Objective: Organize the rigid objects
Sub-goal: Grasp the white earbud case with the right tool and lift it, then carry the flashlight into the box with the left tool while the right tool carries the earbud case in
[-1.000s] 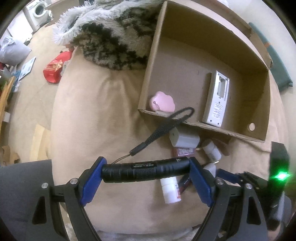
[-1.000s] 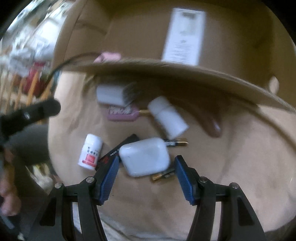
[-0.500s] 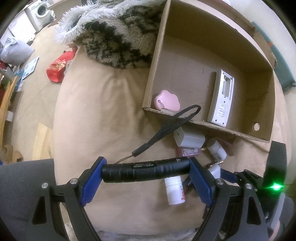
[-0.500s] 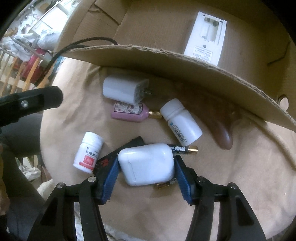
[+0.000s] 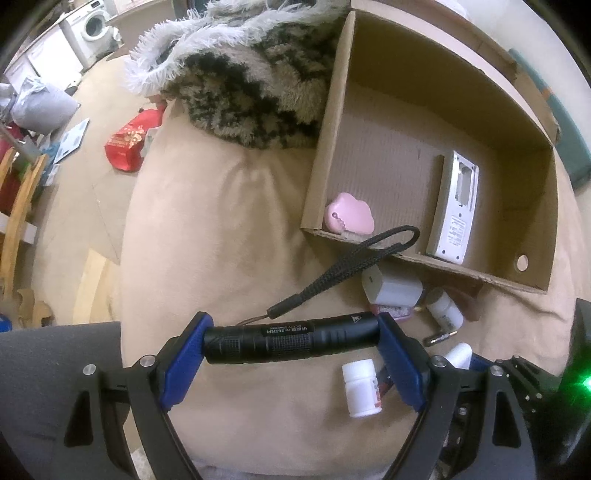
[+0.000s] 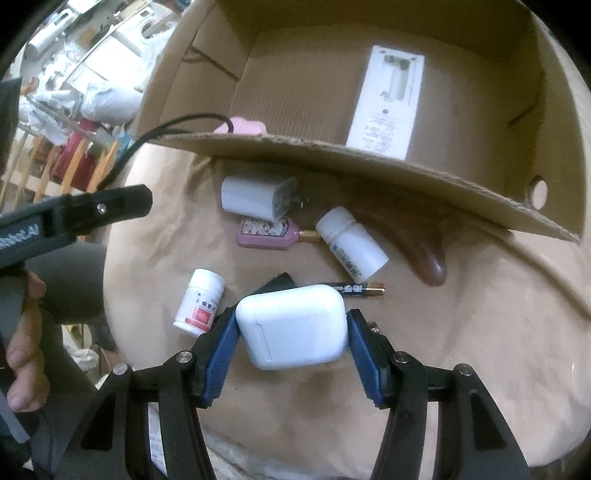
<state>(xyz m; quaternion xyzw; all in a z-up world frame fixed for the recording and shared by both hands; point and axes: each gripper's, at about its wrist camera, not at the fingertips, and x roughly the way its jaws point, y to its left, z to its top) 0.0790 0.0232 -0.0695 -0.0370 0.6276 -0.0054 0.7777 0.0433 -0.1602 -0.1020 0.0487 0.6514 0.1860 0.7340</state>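
Right gripper (image 6: 291, 328) clamped on white earbud case (image 6: 293, 325), jaws just closed onto it, now raised off the beige cushion (image 6: 461, 332); cardboard box (image 6: 369, 155) straight ahead beyond the near wall. Left gripper (image 5: 291, 341) wide, holding black flashlight (image 5: 291, 338) crosswise, long axis spanning the pads, box up and right. Earlier: case lying low among the bottles, pads apart from it

cardboard box (image 6: 369, 158) front wall ahead, floor beyond mostly bare

home: washing machine (image 5: 96, 23), cushion (image 5: 229, 236)
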